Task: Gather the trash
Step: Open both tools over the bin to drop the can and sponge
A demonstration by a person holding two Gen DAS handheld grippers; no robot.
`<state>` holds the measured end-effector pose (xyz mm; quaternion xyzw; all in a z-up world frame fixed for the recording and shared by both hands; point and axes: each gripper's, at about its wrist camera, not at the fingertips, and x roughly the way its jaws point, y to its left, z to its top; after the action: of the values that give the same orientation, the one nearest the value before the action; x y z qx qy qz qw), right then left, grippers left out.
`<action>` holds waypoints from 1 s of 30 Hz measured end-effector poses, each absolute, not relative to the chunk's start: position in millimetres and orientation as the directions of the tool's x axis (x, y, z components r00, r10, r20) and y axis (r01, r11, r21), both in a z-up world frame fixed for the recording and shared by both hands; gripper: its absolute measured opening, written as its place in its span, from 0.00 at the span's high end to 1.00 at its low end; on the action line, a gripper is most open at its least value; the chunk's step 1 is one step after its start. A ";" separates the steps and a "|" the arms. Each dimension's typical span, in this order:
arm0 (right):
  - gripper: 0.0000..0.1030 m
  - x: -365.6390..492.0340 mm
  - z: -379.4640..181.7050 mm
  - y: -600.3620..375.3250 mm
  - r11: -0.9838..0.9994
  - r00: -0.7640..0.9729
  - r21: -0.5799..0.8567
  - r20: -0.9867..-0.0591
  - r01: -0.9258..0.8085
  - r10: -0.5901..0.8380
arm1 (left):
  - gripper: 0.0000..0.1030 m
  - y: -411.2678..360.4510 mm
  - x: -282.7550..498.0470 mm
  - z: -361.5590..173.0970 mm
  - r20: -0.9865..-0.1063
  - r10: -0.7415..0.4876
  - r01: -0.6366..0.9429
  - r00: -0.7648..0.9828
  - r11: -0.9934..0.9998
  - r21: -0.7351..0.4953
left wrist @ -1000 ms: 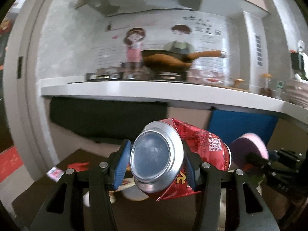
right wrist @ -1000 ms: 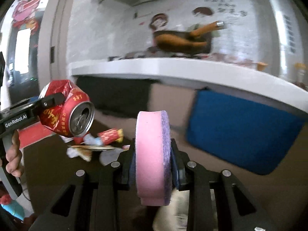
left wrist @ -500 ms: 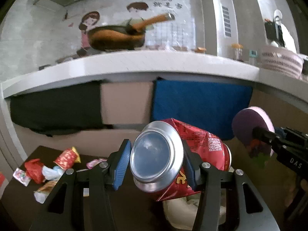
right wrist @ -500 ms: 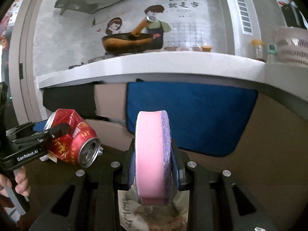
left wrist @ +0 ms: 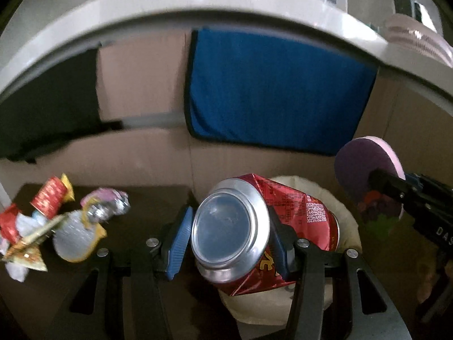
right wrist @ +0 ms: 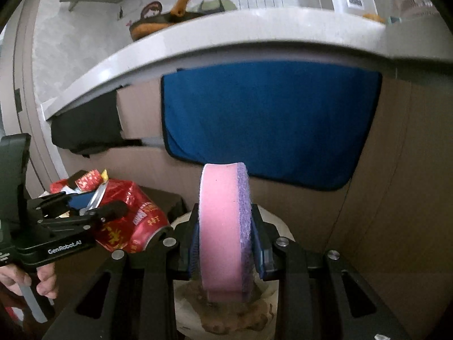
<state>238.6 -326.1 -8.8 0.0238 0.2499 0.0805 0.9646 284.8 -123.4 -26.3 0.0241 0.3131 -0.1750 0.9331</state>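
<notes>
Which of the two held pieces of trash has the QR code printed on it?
The crushed red can in the left gripper; the code sits on its dented side. The item in the right gripper is a plain round pink sponge with a purple scouring face.

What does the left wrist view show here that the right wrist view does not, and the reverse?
Only the left wrist view: the crushed can's silver base and QR code, and the spread of wrappers on the dark table.
Only the right wrist view: the person's hand on the left claw's handle, the pan on the counter, and the sponge's pink edge.
Both: can, sponge, blue cloth, the pale bin below, and the right claw.
</notes>
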 end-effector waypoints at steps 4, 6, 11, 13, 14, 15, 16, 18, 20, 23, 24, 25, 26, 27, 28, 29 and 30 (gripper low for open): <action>0.73 249.2 -20.8 -330.8 0.986 0.844 0.099 -0.511 -0.131 0.163 | 0.50 -131.4 298.4 -42.6 -0.629 -0.322 0.349 0.708 0.933 -0.085; 0.73 254.1 -26.5 -333.7 0.986 0.835 0.109 -0.525 -0.125 0.164 | 0.50 -135.1 303.2 -48.2 -0.640 -0.330 0.357 0.694 0.930 -0.091; 0.73 264.3 -40.6 -336.8 0.985 0.816 0.124 -0.553 -0.118 0.168 | 0.50 -141.4 311.3 -56.4 -0.653 -0.346 0.370 0.674 0.923 -0.107; 0.73 268.5 -44.7 -338.6 0.985 0.812 0.132 -0.559 -0.113 0.168 | 0.50 -143.1 315.3 -58.5 -0.654 -0.358 0.381 0.667 0.918 -0.113; 0.72 270.7 -46.6 -340.2 0.984 0.809 0.141 -0.562 -0.113 0.174 | 0.50 -144.3 316.1 -58.5 -0.653 -0.371 0.390 0.660 0.912 -0.123; 0.70 272.9 -48.4 -341.9 0.982 0.808 0.151 -0.561 -0.115 0.181 | 0.50 -143.9 319.1 -58.9 -0.651 -0.394 0.406 0.649 0.903 -0.141; 0.69 275.8 -49.2 -341.6 0.981 0.808 0.157 -0.559 -0.117 0.186 | 0.49 -143.1 323.2 -59.7 -0.648 -0.418 0.425 0.637 0.891 -0.157; 0.46 280.2 -52.7 -344.5 0.978 0.806 0.177 -0.560 -0.110 0.192 | 0.48 -143.4 329.4 -61.9 -0.643 -0.465 0.473 0.608 0.863 -0.176; 0.44 281.8 -56.8 -347.1 0.973 0.807 0.204 -0.553 -0.107 0.205 | 0.46 -143.2 333.1 -65.4 -0.655 -0.468 0.481 0.594 0.859 -0.177; 0.44 283.1 -60.7 -346.6 0.976 0.806 0.197 -0.562 -0.089 0.187 | 0.46 -139.3 337.2 -68.4 -0.660 -0.484 0.465 0.574 0.857 -0.224; 0.44 283.2 -61.4 -346.3 0.978 0.806 0.193 -0.564 -0.083 0.179 | 0.46 -135.4 339.2 -68.5 -0.654 -0.493 0.448 0.573 0.857 -0.254; 0.44 283.4 -61.9 -346.0 0.978 0.805 0.191 -0.566 -0.080 0.176 | 0.46 -131.2 340.6 -67.8 -0.648 -0.500 0.433 0.575 0.857 -0.277; 0.44 283.3 -62.3 -345.7 0.978 0.804 0.191 -0.567 -0.079 0.176 | 0.46 -127.2 341.4 -66.5 -0.642 -0.499 0.419 0.582 0.861 -0.289; 0.44 282.7 -62.5 -345.5 0.978 0.804 0.191 -0.568 -0.079 0.176 | 0.46 -123.4 341.1 -64.7 -0.636 -0.491 0.406 0.595 0.867 -0.289; 0.44 283.3 -62.4 -344.7 0.979 0.803 0.188 -0.570 -0.078 0.174 | 0.46 -118.2 340.6 -62.8 -0.632 -0.478 0.394 0.610 0.875 -0.282; 0.44 283.2 -62.5 -344.1 0.980 0.803 0.184 -0.572 -0.075 0.169 | 0.46 -115.7 338.6 -61.6 -0.630 -0.470 0.388 0.618 0.879 -0.275; 0.44 283.9 -62.3 -343.0 0.981 0.803 0.178 -0.573 -0.072 0.163 | 0.46 -110.4 337.0 -61.0 -0.628 -0.460 0.381 0.627 0.885 -0.268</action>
<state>283.9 -343.0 -62.3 0.0740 0.3076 0.0622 0.9466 337.0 -110.4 -61.0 -0.0545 0.3632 -0.2338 0.9003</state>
